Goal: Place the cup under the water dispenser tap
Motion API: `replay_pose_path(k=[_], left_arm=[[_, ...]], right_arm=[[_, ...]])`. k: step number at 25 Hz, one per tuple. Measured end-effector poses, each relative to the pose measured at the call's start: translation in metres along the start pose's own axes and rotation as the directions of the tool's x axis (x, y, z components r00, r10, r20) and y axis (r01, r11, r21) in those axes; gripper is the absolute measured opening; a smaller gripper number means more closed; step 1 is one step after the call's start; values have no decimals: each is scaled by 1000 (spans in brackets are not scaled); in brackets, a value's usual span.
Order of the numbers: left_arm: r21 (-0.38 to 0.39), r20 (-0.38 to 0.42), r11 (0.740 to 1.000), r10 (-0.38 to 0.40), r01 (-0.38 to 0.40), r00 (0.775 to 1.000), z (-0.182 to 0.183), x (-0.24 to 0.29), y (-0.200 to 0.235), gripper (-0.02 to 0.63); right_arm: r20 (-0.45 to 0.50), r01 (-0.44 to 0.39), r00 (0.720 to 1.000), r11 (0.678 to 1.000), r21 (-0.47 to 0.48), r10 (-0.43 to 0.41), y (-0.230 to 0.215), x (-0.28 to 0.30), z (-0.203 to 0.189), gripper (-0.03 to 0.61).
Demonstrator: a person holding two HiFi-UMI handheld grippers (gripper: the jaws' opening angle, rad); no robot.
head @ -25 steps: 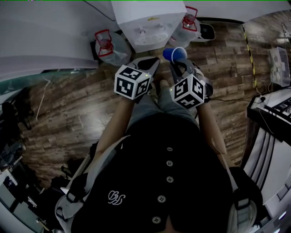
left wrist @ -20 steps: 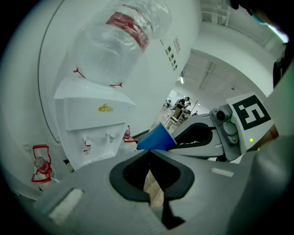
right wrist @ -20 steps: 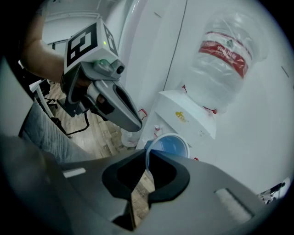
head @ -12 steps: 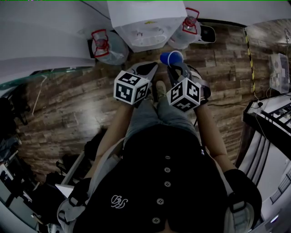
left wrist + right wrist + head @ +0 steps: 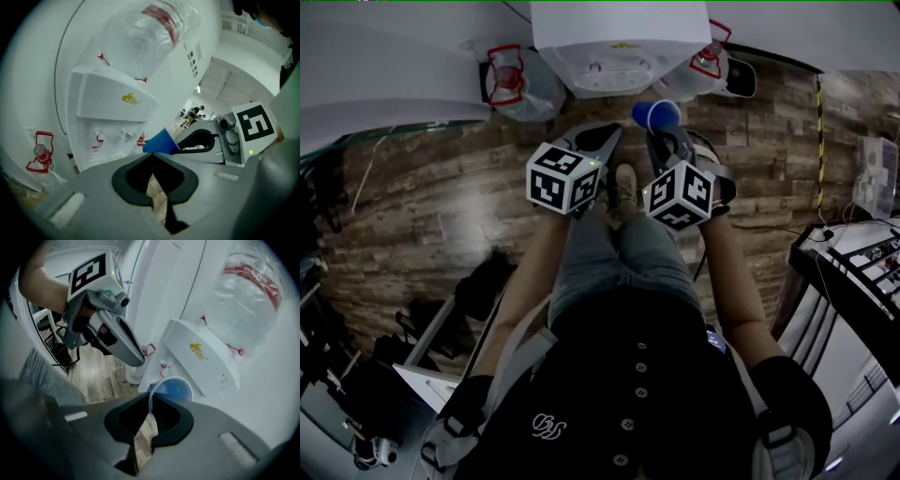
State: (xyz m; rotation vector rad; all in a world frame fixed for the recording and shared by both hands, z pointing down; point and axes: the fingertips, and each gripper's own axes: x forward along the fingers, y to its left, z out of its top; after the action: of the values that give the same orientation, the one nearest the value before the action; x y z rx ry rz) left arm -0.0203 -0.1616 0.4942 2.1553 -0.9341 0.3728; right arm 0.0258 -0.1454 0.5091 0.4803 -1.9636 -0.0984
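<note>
A blue cup (image 5: 656,114) hangs tilted in front of the white water dispenser (image 5: 619,47), its open mouth (image 5: 176,390) turned toward the right gripper's camera. My right gripper (image 5: 659,134) is shut on the cup's rim, which sits pinched between its jaws (image 5: 152,401). My left gripper (image 5: 607,136) is beside it on the left, shut with nothing in it (image 5: 152,154). The dispenser's two taps (image 5: 99,137) show under its front panel, left of and beyond the cup (image 5: 159,140). A clear water bottle (image 5: 140,33) stands upside down on top.
Spare water bottles with red handles (image 5: 508,80) (image 5: 711,58) stand on the wooden floor either side of the dispenser. A white wall runs along the left (image 5: 384,75). Desks with equipment and cables (image 5: 853,253) are at the right. The person's legs and feet (image 5: 625,183) are below the grippers.
Both grippers have sunk a little and rolled slightly, the blue cup still in the right one. The dispenser now fills more of the head view's top edge.
</note>
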Motion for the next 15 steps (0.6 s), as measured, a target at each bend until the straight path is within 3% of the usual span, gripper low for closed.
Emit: replay_pose_path(k=[15], left_arm=[[-15,41,999,37,-37,998,-19,36,48,2]], right_arm=[[-56,-24,998,993,-119,17,3,80,-24,21]])
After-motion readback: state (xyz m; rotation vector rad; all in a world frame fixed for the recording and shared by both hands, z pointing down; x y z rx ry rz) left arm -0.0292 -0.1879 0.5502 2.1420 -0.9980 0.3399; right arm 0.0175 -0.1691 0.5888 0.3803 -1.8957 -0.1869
